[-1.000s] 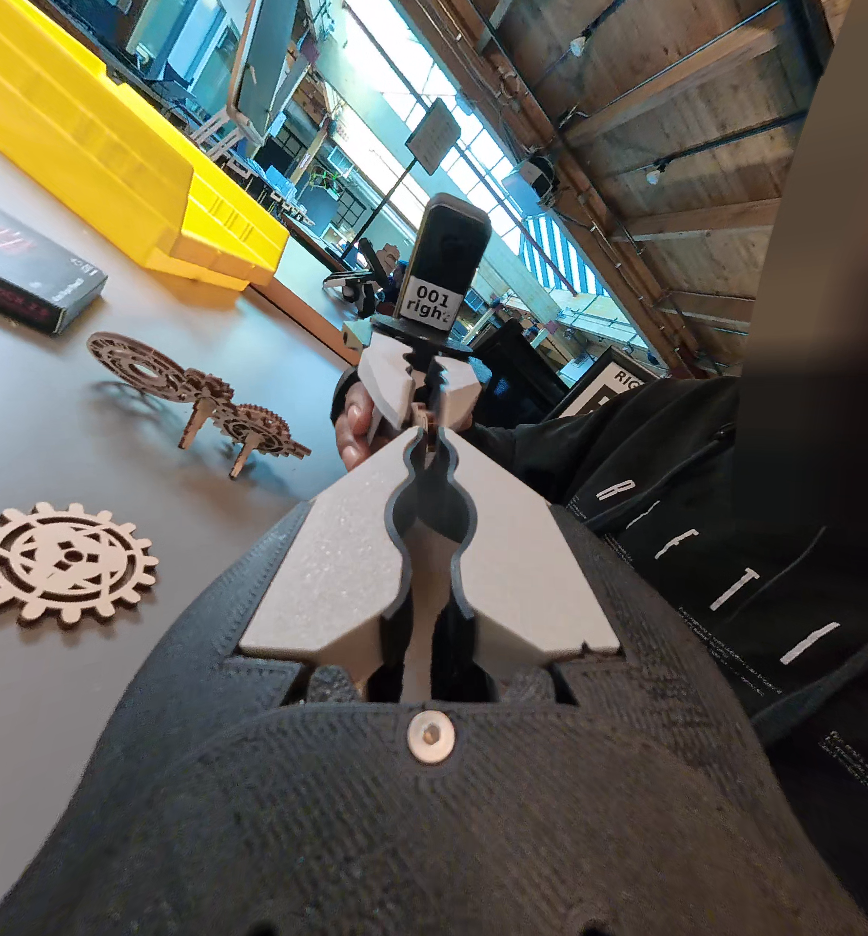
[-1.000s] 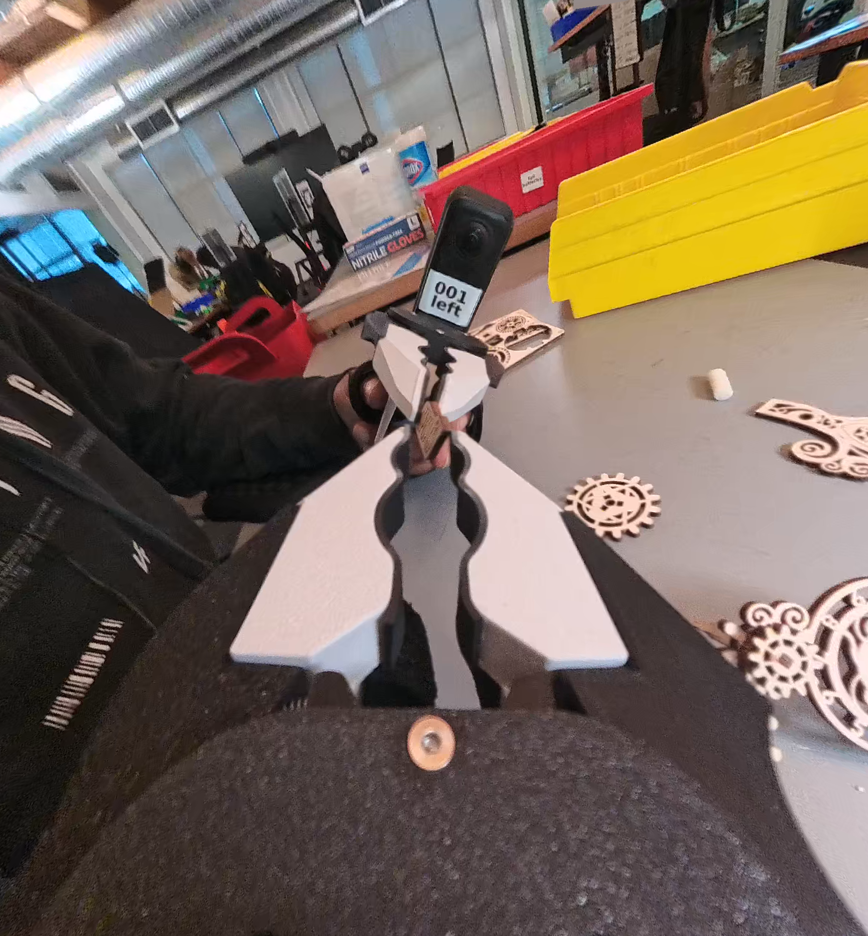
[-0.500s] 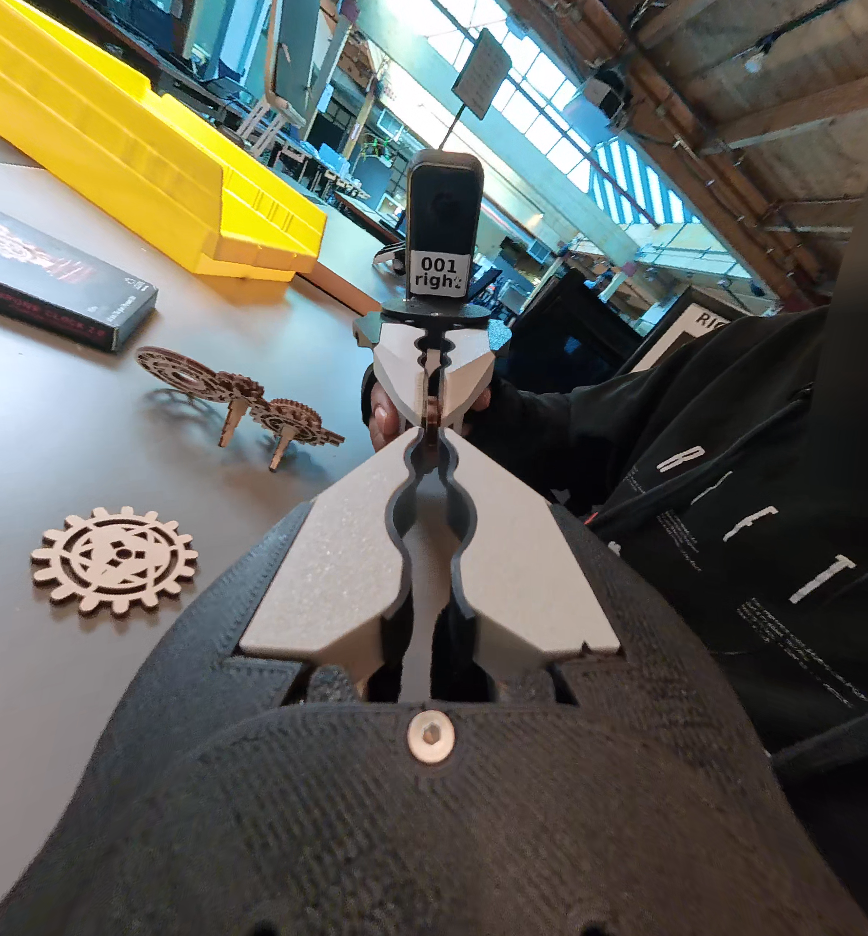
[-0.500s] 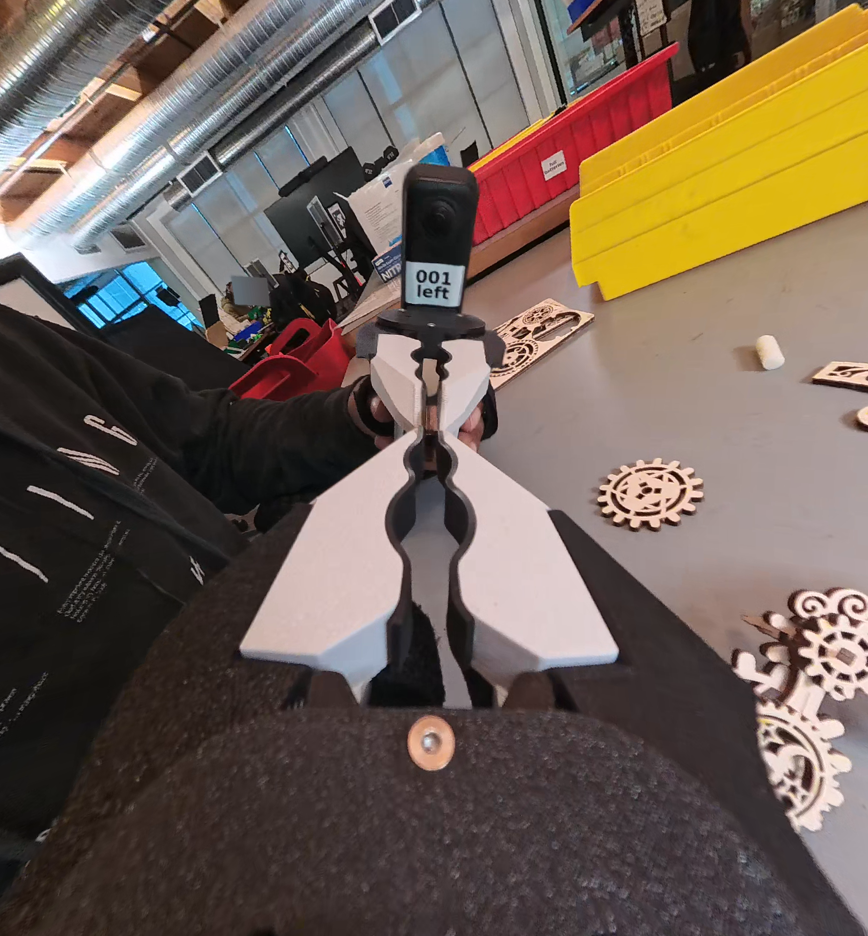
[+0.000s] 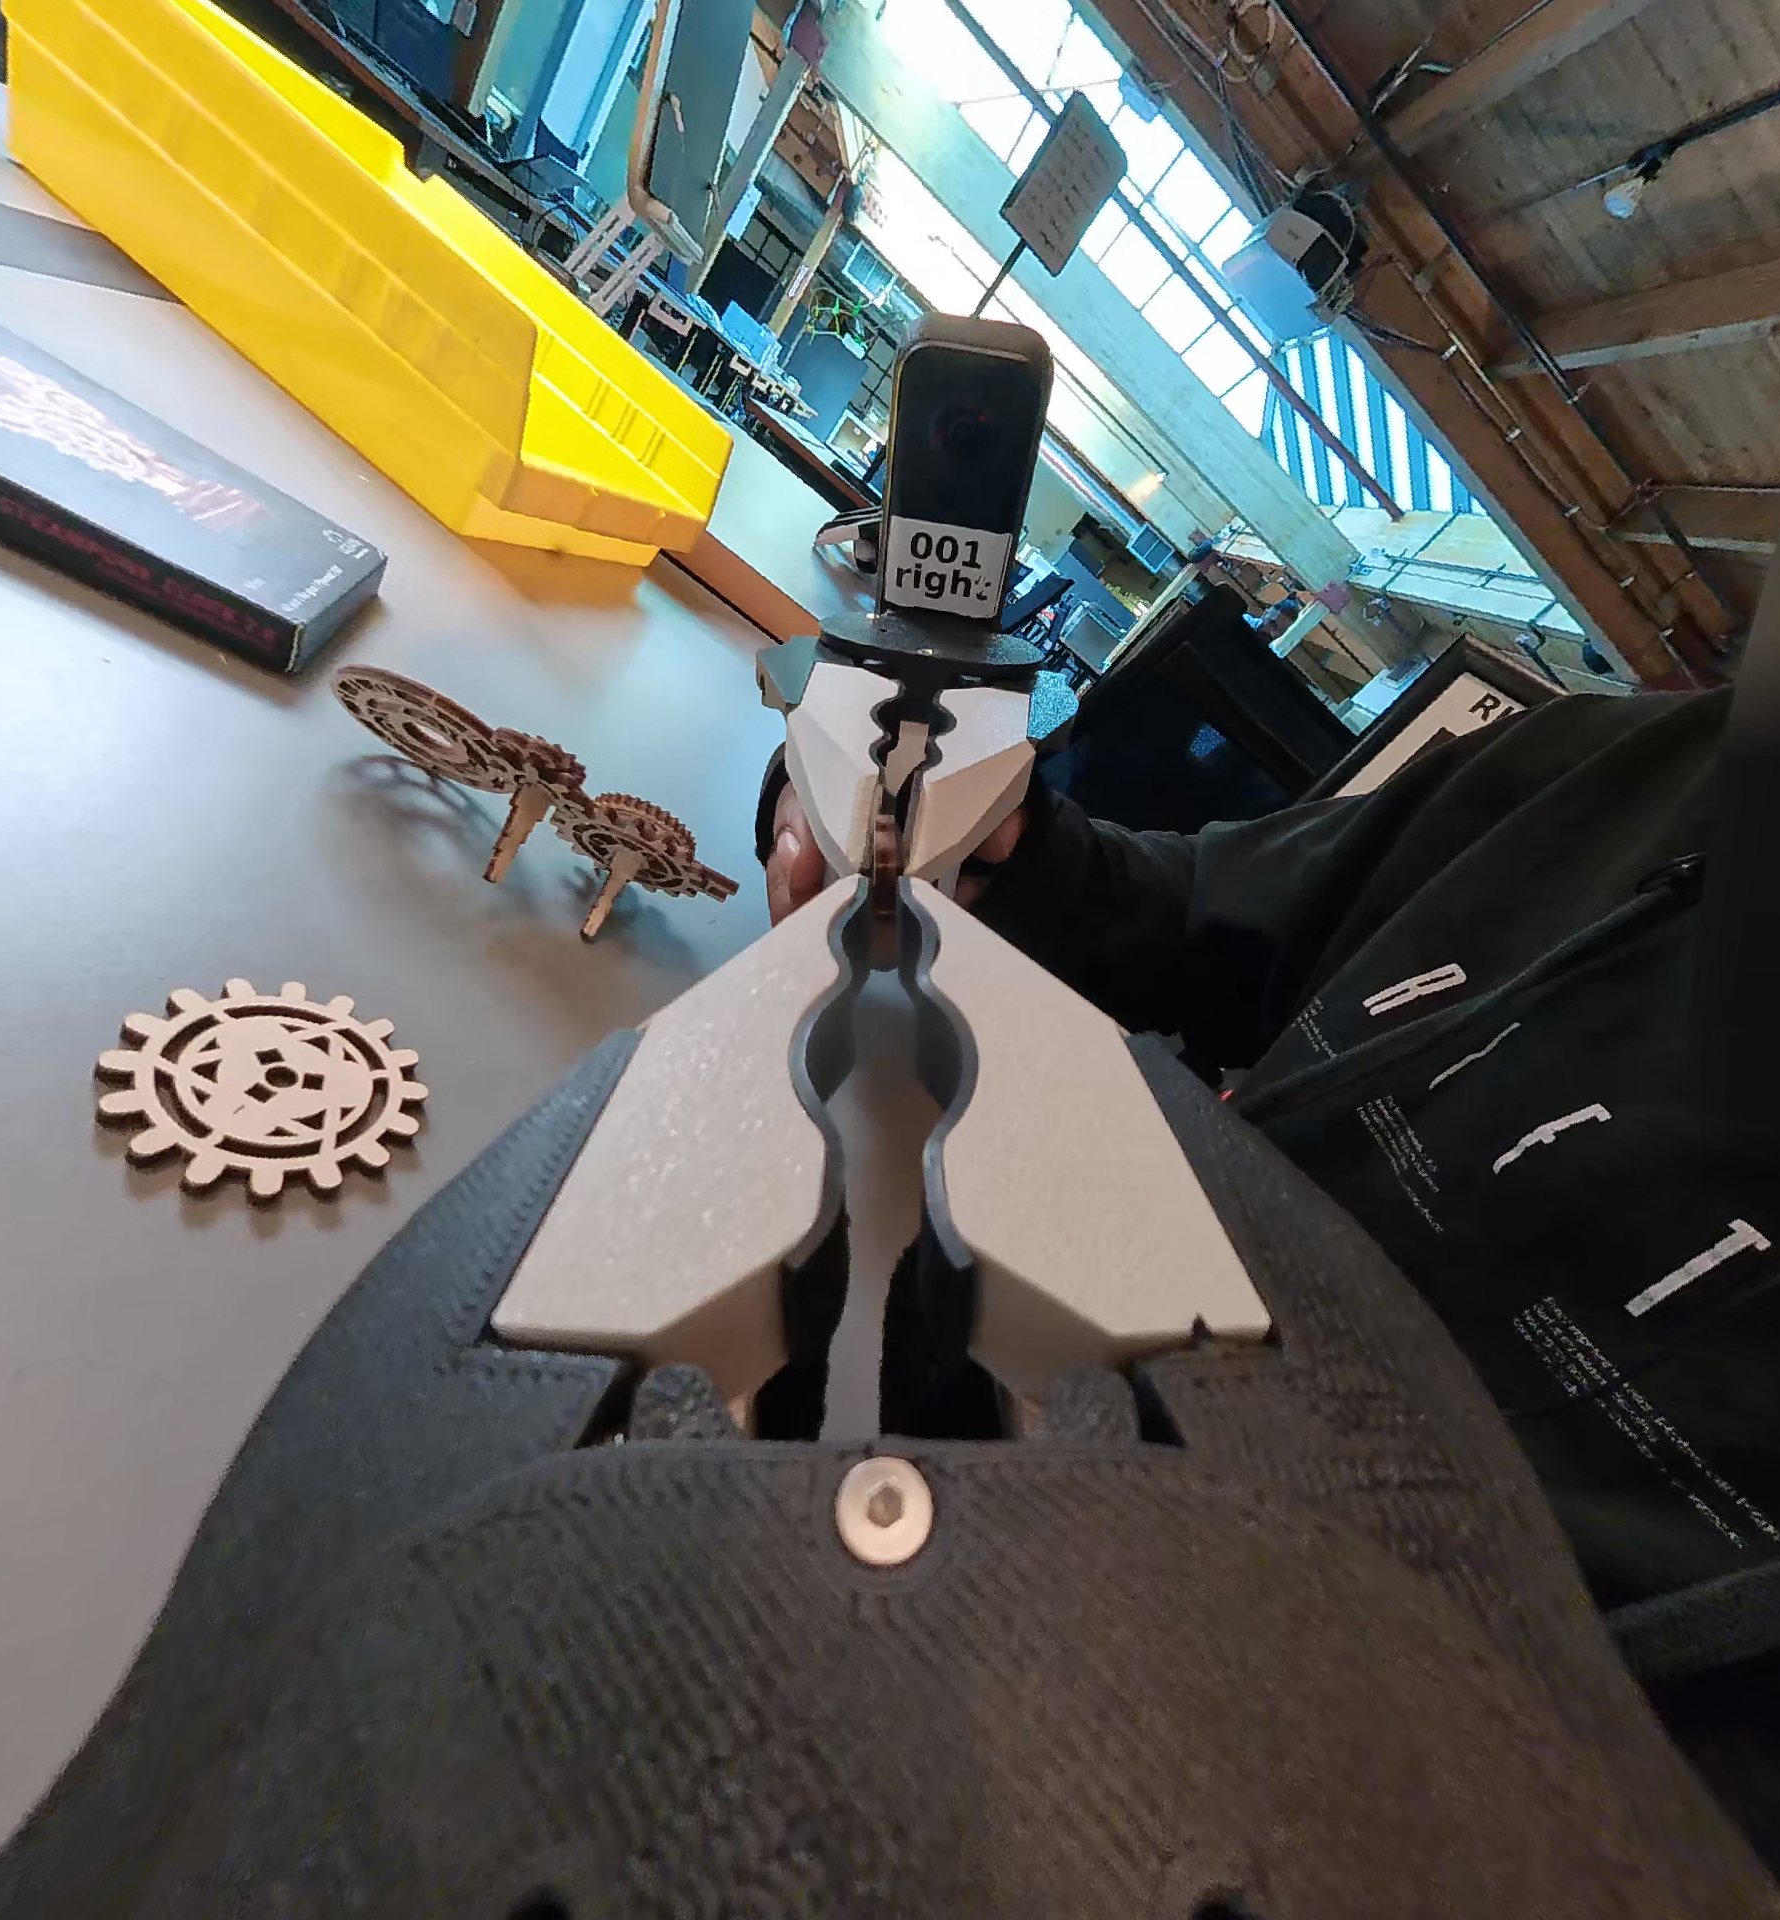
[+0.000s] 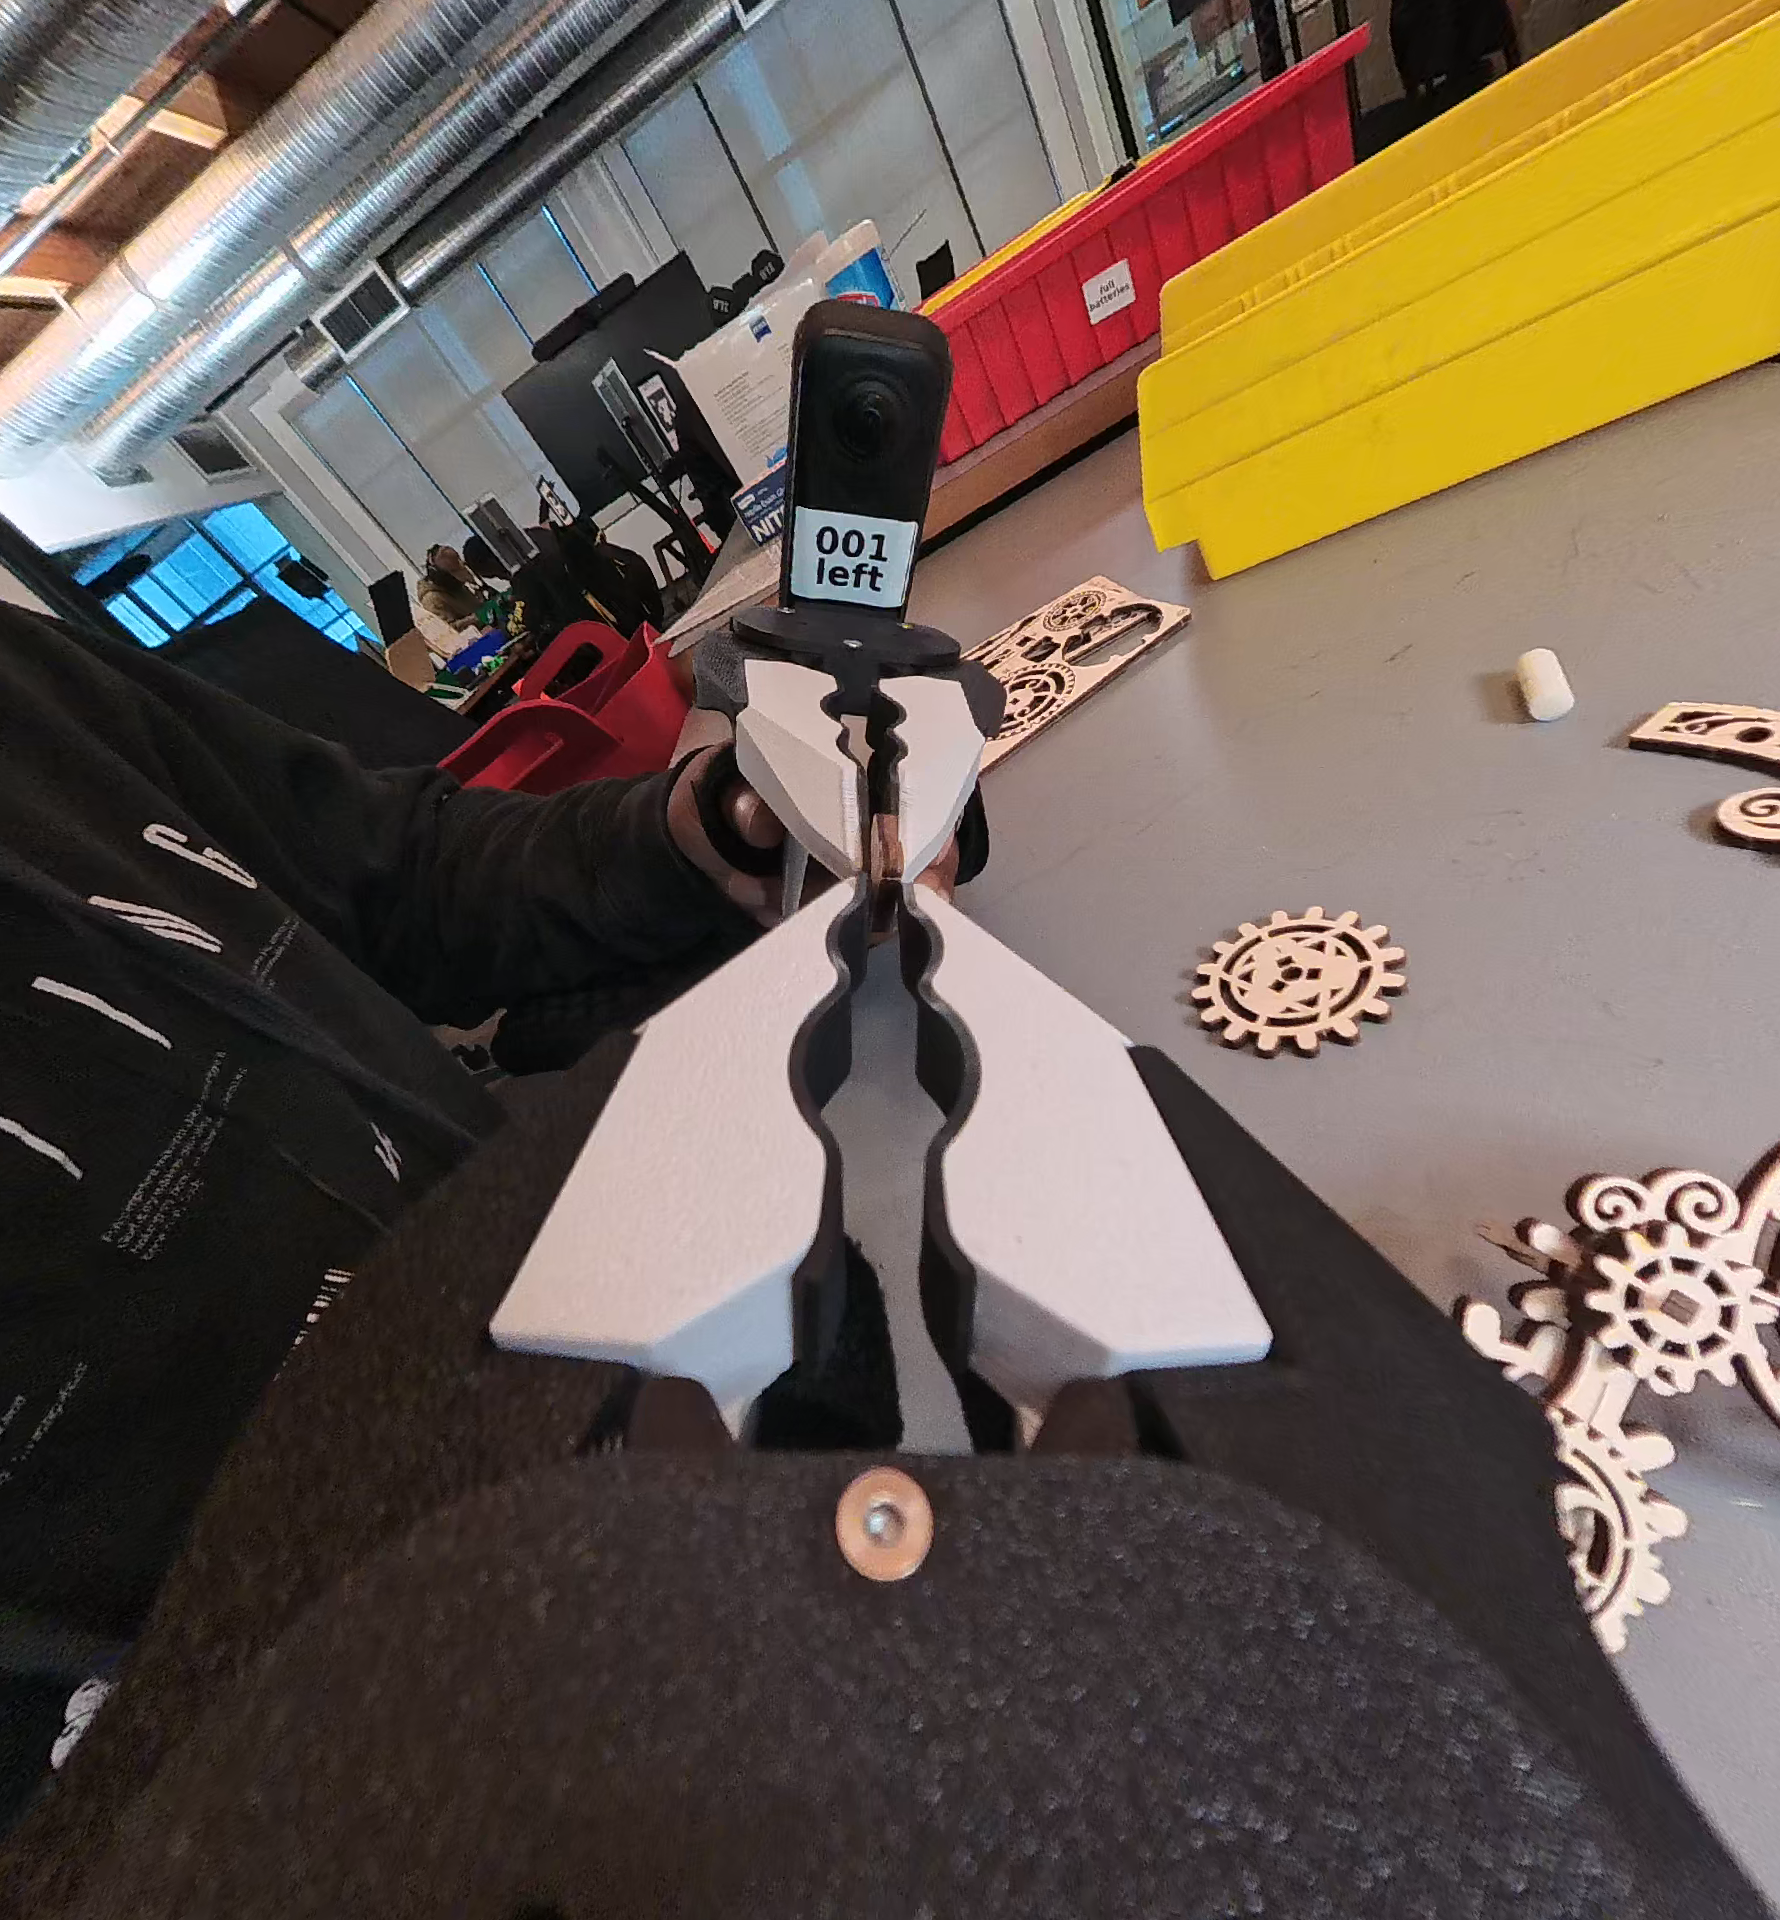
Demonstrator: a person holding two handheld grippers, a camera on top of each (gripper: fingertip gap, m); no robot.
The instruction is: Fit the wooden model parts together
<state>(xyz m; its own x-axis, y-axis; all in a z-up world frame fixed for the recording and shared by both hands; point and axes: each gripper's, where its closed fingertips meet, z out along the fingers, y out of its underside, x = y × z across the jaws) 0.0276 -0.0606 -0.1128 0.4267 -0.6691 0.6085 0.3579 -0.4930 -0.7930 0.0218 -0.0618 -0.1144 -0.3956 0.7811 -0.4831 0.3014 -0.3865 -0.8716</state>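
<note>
1. A small wooden part (image 5: 880, 844) is held in the air above the grey tabletop (image 5: 138, 831), pinched between the tips of both grippers, which meet nose to nose.
2. The left gripper (image 5: 882, 902) is clamped on it; the right gripper (image 6: 878, 902) grips it from the opposite side.
3. A flat wooden gear (image 5: 260, 1089) lies on the tabletop beside the grippers.
4. A standing gear assembly (image 5: 543, 774) is farther on.
5. Yellow bins (image 5: 346, 281) line the tabletop's far edge.

The gear (image 5: 260, 1087) is pale wood, cut through with a star-and-ring pattern, on a grey table (image 5: 138, 852). The bins (image 6: 1488, 312) are yellow; another bin (image 6: 1146, 281) is red. The sleeve (image 6: 512, 883) is black.
</note>
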